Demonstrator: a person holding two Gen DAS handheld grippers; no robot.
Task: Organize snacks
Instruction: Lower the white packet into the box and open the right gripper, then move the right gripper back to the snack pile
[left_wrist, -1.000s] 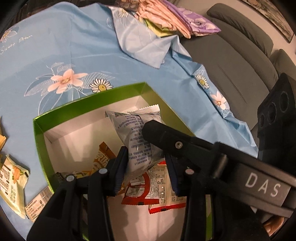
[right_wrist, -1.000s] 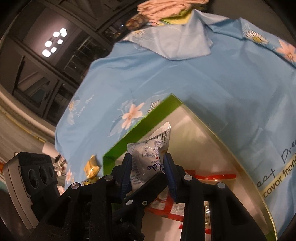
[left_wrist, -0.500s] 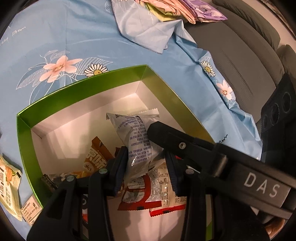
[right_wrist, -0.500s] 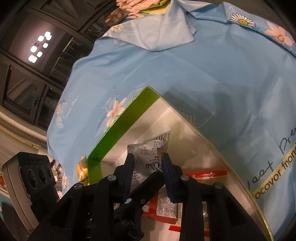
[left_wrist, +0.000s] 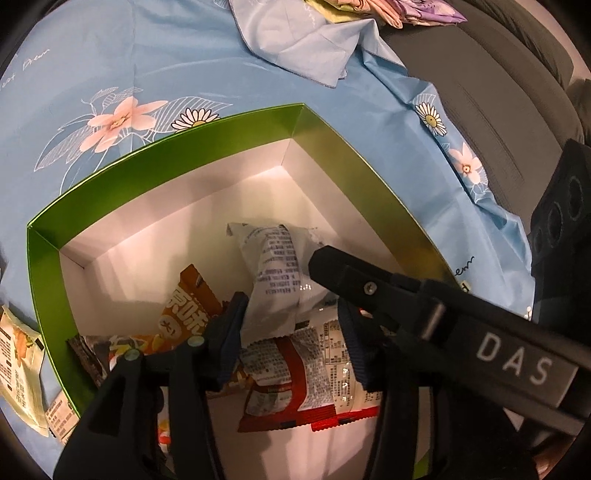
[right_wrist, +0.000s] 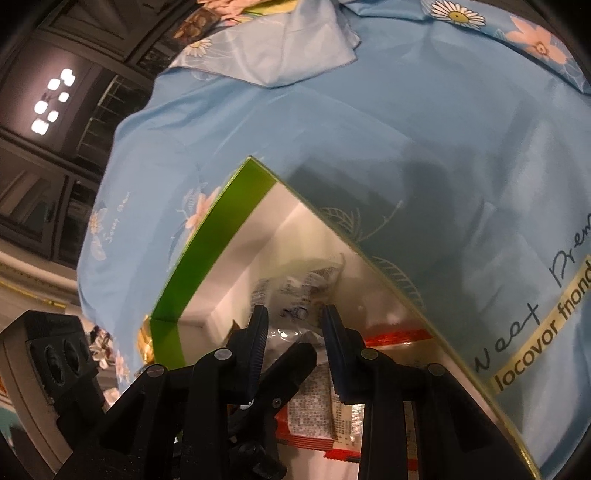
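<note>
We see a silver-white snack packet (left_wrist: 275, 273) with fine printed text, standing nearly upright at frame centre inside the green box (left_wrist: 155, 170). Our left gripper (left_wrist: 291, 332) is opening; its right pad is clear of the packet. Our right gripper (right_wrist: 293, 325), nearly closed, pinches the same packet (right_wrist: 295, 291). On the white floor below lie a red-and-white packet (left_wrist: 306, 380) and an orange packet (left_wrist: 184, 310).

Glossy green cardboard box (left_wrist: 229, 155), crinkly shiny plastic snack packets (left_wrist: 275, 273), smooth blue cloth (left_wrist: 147, 66).
</note>
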